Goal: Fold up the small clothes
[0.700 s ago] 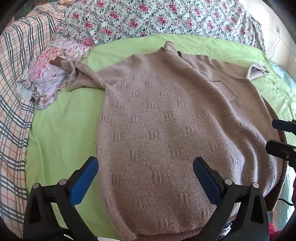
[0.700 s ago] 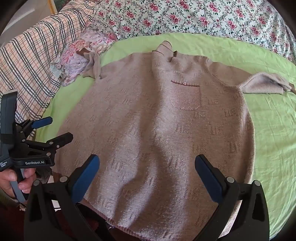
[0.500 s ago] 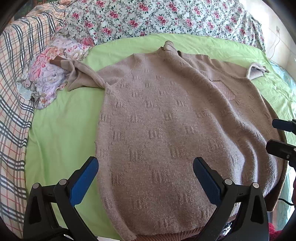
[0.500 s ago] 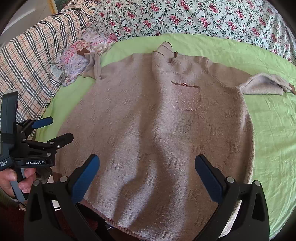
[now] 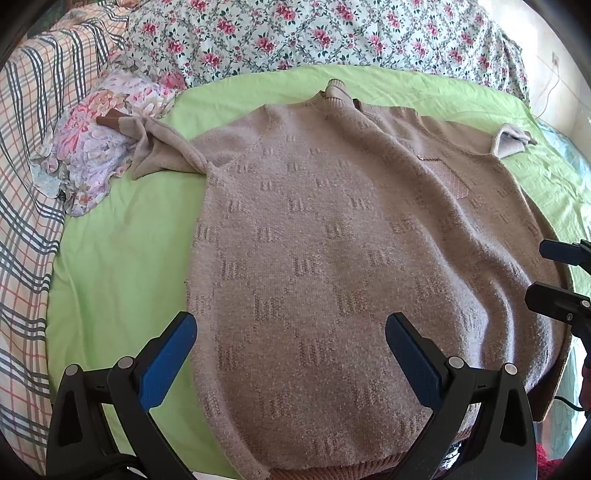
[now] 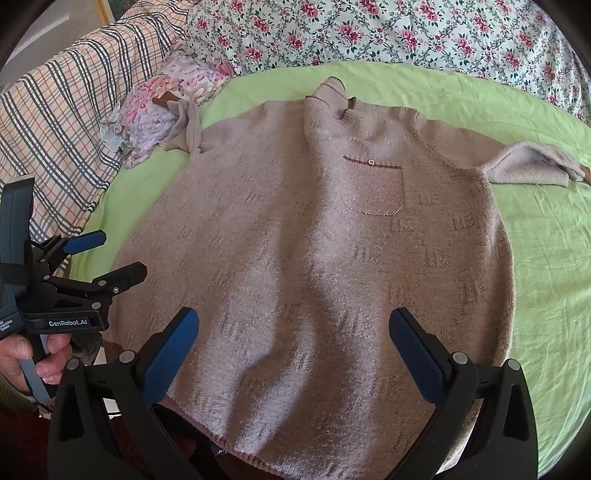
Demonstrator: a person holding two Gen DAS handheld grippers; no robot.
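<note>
- Sweater [image 5: 332,240]: it lies face up and spread flat on the green sheet [image 5: 122,266], hem nearest you, collar [image 6: 334,92] at the far end, so its long axis runs straight away from both tools.
- Your left gripper [image 5: 291,354] hovers over the hem end toward the sweater's left edge, blue pads spread wide with nothing between them.
- Your right gripper [image 6: 293,354] hovers over the hem nearer the sweater's right half, equally spread and empty.
- Relative to the sweater, the left sleeve [image 5: 162,155] trails off from the far-left shoulder and rests partly on the floral pillow [image 5: 96,147]; your left gripper is the nearer one to it.
- The right sleeve [image 6: 532,166] lies out from the far-right shoulder on the green sheet; your right gripper is nearer to that one.
- My read: the fold has not started, and the likely first reach is forward along the sweater's length to a sleeve or side edge, each tool taking its own side.
- Right wrist view shows the chest pocket [image 6: 376,192] squarely, the whole right sleeve, and your left hand [image 6: 29,358] gripping the other tool beside the sweater's left edge.
- Left wrist view shows the pocket only obliquely and just the sleeve's cuff end on the right, but gives the clearer look at the left sleeve's brown cuff on the pillow and the sweater's straight left side.
- Beyond the collar sits the rose-print bedding [image 6: 406,33]; beside the pillow, the plaid blanket [image 5: 26,184].
</note>
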